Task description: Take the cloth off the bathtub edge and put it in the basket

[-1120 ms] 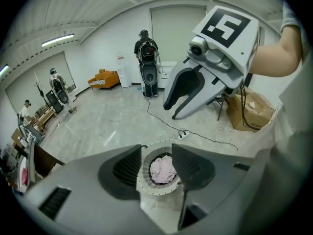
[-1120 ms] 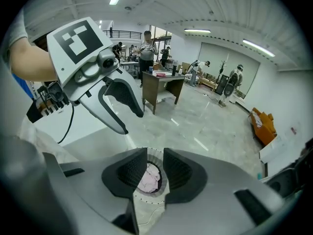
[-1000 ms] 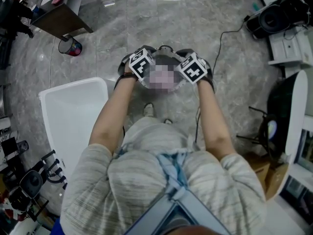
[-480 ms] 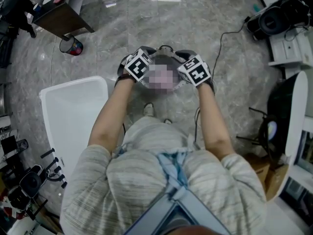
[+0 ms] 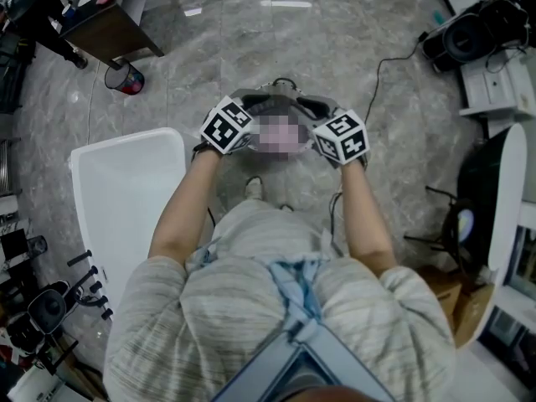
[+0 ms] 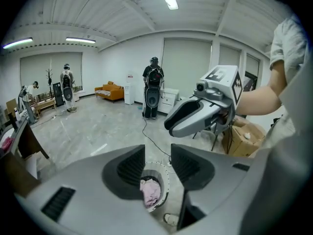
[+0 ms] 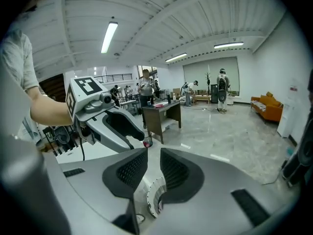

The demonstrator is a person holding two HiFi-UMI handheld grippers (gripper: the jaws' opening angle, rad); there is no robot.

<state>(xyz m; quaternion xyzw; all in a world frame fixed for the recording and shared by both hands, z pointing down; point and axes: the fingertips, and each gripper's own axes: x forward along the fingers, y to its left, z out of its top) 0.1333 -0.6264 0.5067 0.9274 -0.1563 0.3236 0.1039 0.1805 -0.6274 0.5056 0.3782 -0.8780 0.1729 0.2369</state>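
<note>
From the head view, my left gripper (image 5: 254,105) and right gripper (image 5: 311,105) hang side by side over the round basket (image 5: 283,82) on the floor. In the left gripper view the pink cloth (image 6: 150,192) lies inside the basket (image 6: 165,199), straight below my left gripper (image 6: 157,156). Its jaws stand apart with nothing between them. The right gripper (image 7: 152,163) has a narrow gap between its jaws, also bare, and the basket rim (image 7: 155,195) shows beneath. The white bathtub (image 5: 126,141) stands to the left of the person.
A dark wooden desk (image 5: 109,32) and a small red bin (image 5: 124,79) stand at the far left. A black cable (image 5: 377,82) runs across the marble floor to equipment (image 5: 469,28) at the right. A cardboard box (image 5: 444,287) sits at the right. People (image 6: 153,87) stand far back.
Both grippers have drifted a little apart and toward the person, the left one leftward and the right one rightward. The jaws look unchanged.
</note>
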